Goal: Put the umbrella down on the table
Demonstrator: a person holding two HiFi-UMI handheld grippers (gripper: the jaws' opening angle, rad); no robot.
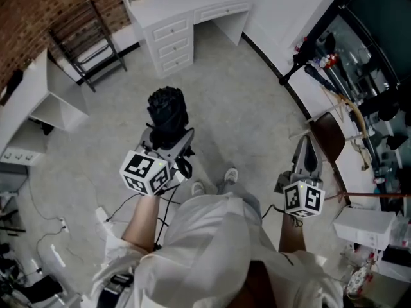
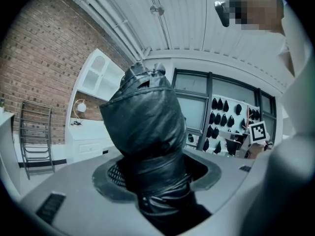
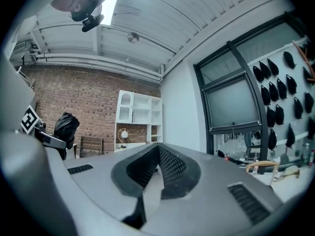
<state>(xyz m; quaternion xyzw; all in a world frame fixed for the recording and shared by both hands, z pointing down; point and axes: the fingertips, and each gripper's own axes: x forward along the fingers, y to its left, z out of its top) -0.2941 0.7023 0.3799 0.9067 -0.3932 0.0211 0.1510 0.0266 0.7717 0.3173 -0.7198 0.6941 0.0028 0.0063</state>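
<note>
Person's white garment (image 1: pixel 212 249) fills the lower head view, with both forearms extended over the grey floor (image 1: pixel 250 108).

Left claw (image 1: pixel 168 138): closed on the umbrella (image 2: pixel 145 127). This is a folded black bundle, gripped at its narrower lower part, with the bulkier end rising clear above the pads. The umbrella is held in the air above the floor, ahead of the person's shoes (image 1: pixel 231 174).

Right claw (image 1: pixel 306 145): closed, tips meeting, nothing between them.

White worktop with drawers (image 1: pixel 173 5): at the far end of the room, well apart from the umbrella. The umbrella is not on it.

Marker cubes: left marker cube (image 1: pixel 146 171) and right marker cube (image 1: pixel 304 197) both visible.
</note>
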